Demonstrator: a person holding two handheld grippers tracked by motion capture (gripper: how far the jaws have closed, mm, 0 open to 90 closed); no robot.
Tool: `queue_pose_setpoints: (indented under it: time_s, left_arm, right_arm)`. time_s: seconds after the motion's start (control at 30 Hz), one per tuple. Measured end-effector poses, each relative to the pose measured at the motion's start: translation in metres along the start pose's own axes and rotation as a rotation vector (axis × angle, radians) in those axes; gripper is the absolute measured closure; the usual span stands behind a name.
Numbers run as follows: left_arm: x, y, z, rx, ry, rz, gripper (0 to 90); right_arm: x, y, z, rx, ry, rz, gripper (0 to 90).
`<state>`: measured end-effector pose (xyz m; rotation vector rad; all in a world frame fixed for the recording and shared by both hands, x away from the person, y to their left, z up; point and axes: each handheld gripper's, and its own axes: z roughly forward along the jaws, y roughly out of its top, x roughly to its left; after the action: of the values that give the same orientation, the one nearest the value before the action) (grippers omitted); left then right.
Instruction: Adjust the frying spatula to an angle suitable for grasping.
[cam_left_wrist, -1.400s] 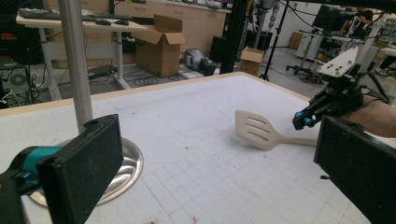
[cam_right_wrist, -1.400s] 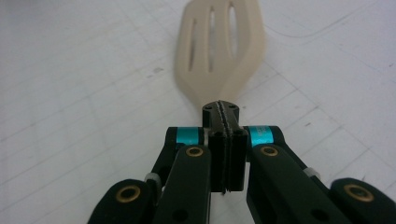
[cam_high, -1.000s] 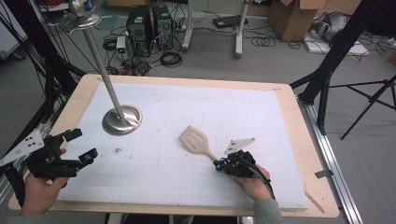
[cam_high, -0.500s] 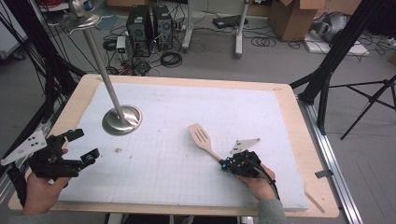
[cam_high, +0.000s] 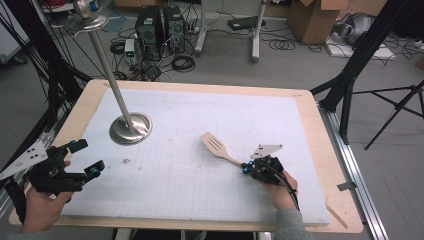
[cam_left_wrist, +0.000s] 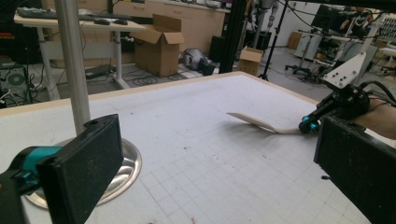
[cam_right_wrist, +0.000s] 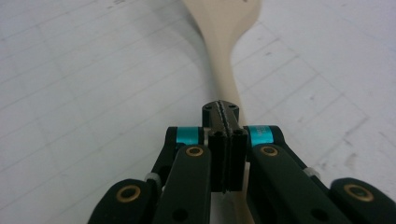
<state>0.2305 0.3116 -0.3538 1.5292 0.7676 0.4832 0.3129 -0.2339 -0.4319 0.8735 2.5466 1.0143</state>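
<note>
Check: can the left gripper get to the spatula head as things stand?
Probably yes. The left gripper is open, and only bare mat lies between it and the spatula. The metal stand sits off that line. The right gripper holds only the handle end.

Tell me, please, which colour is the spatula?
The spatula is pale, light wood, beige; the high view shows it best.

A white gridded mat (cam_high: 200, 125) is laid over the wooden desk (cam_high: 320, 130). A steel pole stand (cam_high: 130, 127) with a round base is set on the mat's far left part. Beyond the desk, computer towers (cam_high: 160, 25), tangled cables (cam_high: 182, 62) and cardboard boxes (cam_high: 312, 17) are seen on the floor.
</note>
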Motion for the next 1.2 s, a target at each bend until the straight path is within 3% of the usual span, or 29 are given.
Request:
queue_pose_setpoints:
  time_s: [0.2, 0.3, 0.37, 0.6, 0.97, 1.07, 1.2]
  left_arm:
    - [0.000, 0.000, 0.000, 0.002, 0.002, 0.003, 1.7]
    - [0.001, -0.001, 0.001, 0.004, 0.004, -0.001, 1.7]
    - [0.001, -0.001, 0.001, 0.006, 0.004, 0.001, 1.7]
    - [0.000, -0.001, 0.002, 0.003, -0.005, -0.002, 1.7]
    - [-0.001, -0.002, 0.002, 0.006, -0.006, -0.003, 1.7]
    - [-0.001, -0.002, 0.004, 0.013, -0.008, 0.001, 1.7]
    - [-0.001, -0.003, 0.005, 0.017, -0.010, -0.001, 1.7]
  right_arm:
    - [-0.005, 0.000, 0.000, -0.015, -0.020, 0.042, 90.0]
    - [-0.006, 0.003, -0.002, -0.107, -0.004, 0.089, 90.0]
    - [-0.006, 0.009, -0.001, -0.139, 0.000, 0.119, 90.0]
    - [-0.002, 0.034, 0.023, -0.107, -0.077, 0.142, 90.0]
    - [-0.012, 0.033, 0.036, -0.099, -0.028, 0.170, 90.0]
    - [-0.012, 0.032, 0.041, -0.056, -0.041, 0.158, 90.0]
    - [-0.014, 0.029, 0.044, -0.065, -0.038, 0.189, 90.0]
